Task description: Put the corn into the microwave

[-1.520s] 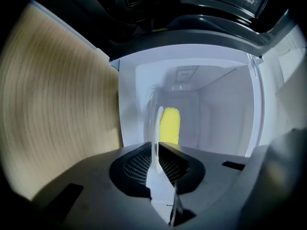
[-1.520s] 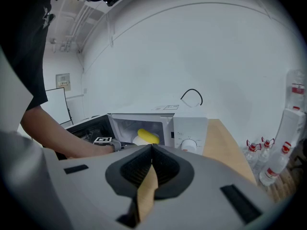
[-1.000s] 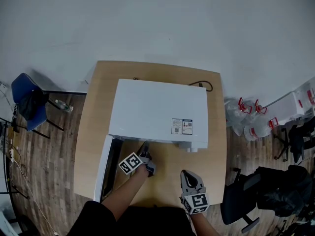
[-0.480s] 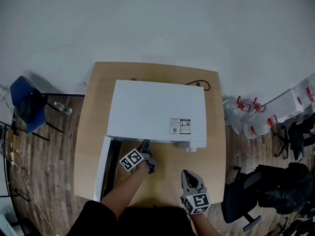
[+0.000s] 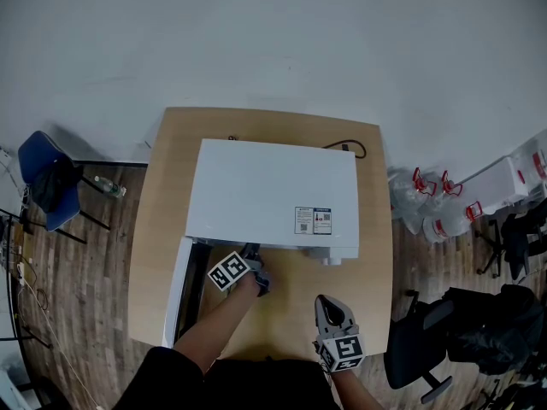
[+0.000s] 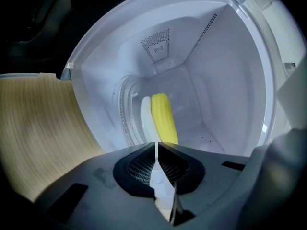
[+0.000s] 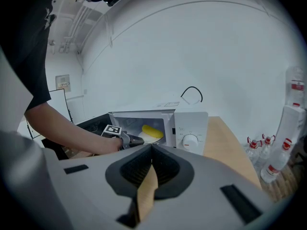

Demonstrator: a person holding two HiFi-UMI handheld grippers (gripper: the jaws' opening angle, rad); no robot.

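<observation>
lying inside the microwave [image 6: 225,80], the corn [image 6: 164,119] rests on a white plate [image 6: 145,116]. only the two gripper views show it. the head view gives just the microwave's top and its open door [image 5: 181,289]. the left gripper [image 6: 157,145] sits at the cavity mouth, apart from the corn, jaws pressed together on nothing. the right gripper [image 5: 325,301] hovers over the table [image 5: 367,272] in front, jaws likewise together and empty.

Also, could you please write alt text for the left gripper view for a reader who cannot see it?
A yellow corn cob lies on a white plate inside the open white microwave. The left gripper, jaws shut and empty, fills the foreground, with the wooden table at left.
</observation>
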